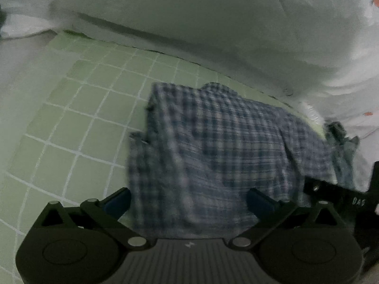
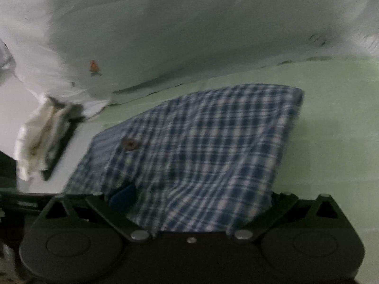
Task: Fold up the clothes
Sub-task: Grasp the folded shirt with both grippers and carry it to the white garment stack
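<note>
Both tools are spread wide with nothing pinched: the left tool (image 1: 188, 200) has the plaid shirt (image 1: 220, 149) lying between its blue fingers (image 1: 259, 202), while cloth drapes over the right tool (image 2: 196, 203) and hides its right finger. Motion blur smears the soft, wrinkled blue-and-white check. Folded into a rough rectangle, it stretches away from both tools across the green gridded sheet (image 1: 99, 108) toward rumpled white bedding (image 2: 165, 35).

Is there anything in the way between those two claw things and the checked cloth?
Nothing visible. The plaid garment already lies between the open jaws of the left gripper and drapes over the right gripper, on the green mat.
</note>
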